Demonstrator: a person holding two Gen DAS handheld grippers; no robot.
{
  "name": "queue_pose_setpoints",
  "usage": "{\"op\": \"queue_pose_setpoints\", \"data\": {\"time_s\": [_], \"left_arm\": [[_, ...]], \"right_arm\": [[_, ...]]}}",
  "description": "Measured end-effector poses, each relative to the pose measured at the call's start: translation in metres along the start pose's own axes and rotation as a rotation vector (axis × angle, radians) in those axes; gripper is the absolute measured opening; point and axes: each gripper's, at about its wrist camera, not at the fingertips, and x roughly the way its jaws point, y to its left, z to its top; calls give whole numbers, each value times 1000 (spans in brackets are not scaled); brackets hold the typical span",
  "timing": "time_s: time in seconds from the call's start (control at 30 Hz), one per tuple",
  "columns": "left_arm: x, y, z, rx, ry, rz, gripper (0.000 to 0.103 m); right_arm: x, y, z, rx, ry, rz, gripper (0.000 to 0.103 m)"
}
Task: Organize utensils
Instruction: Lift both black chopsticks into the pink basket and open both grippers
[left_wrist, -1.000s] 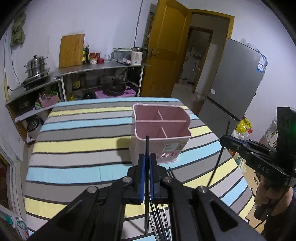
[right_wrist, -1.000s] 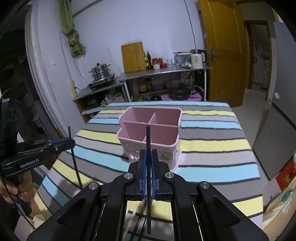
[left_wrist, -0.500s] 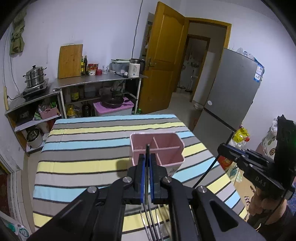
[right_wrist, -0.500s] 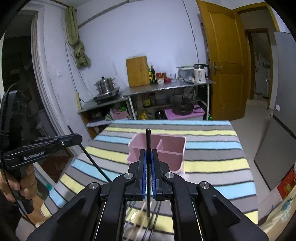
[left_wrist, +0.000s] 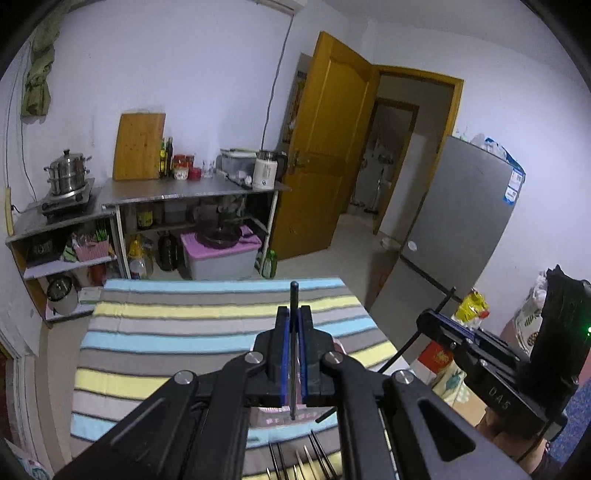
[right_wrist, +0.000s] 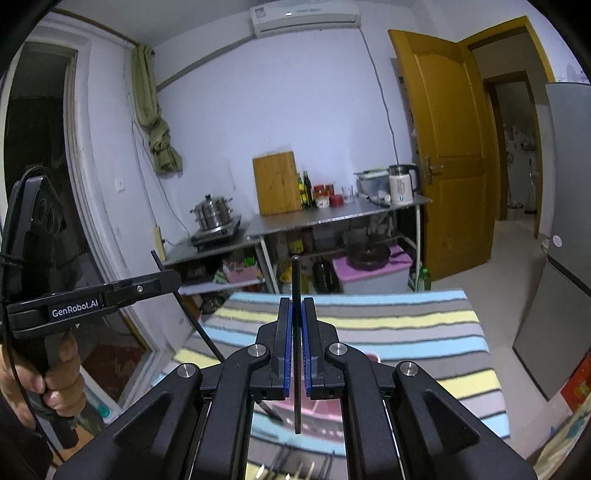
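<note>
we hold two grippers, each clamped on one thin black chopstick. the left gripper (left_wrist: 293, 354) grips its chopstick (left_wrist: 293, 317) between blue pads, the rod upright, its top poking above the jaws. the right gripper (right_wrist: 294, 347) grips a second chopstick (right_wrist: 295, 295) the same way. from each camera the other gripper shows off to the side, its stick slanting down through the jaws.

our landmark is the pink holder (right_wrist: 325, 417), a divided caddy on the striped table (left_wrist: 184, 332). both grippers hang above it, on the near side; only a sliver of its pink wall shows under each set of jaws, so we cannot tell which compartment lies below the tips. nearer than the holder, at the bottom edge of both views, more loose chopsticks (left_wrist: 295, 461) lie on the table.

we judge this as the carry step: two sticks picked up, neither yet dropped in. next, each stick's lower end should be lined up over one compartment, lowered inside, then let go. the thin rods may pivot in the pads, so a slow, straight descent seems wise.
</note>
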Motion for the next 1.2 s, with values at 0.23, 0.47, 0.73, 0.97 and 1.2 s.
{"op": "queue_pose_setpoints", "data": {"time_s": [0.23,0.47,0.73,0.97,1.2], "left_arm": [[24,11,7,-18,-5,19,5],[58,28,-12,-67,53,18,5],[88,41,-46,-112,126,28,5],[96,45,-56,-136,147,33,5],[80,44,-56,-128,111,34,24]], "right_arm": [[22,-2,8,14,-22,-16,4],[55,-4,-14,25,29,-23,4],[86,-17,-49,52,128,-36,4],[100,-27,-62,80,192,-34,5],[90,-29,-62,86,191,-36,10]]}}
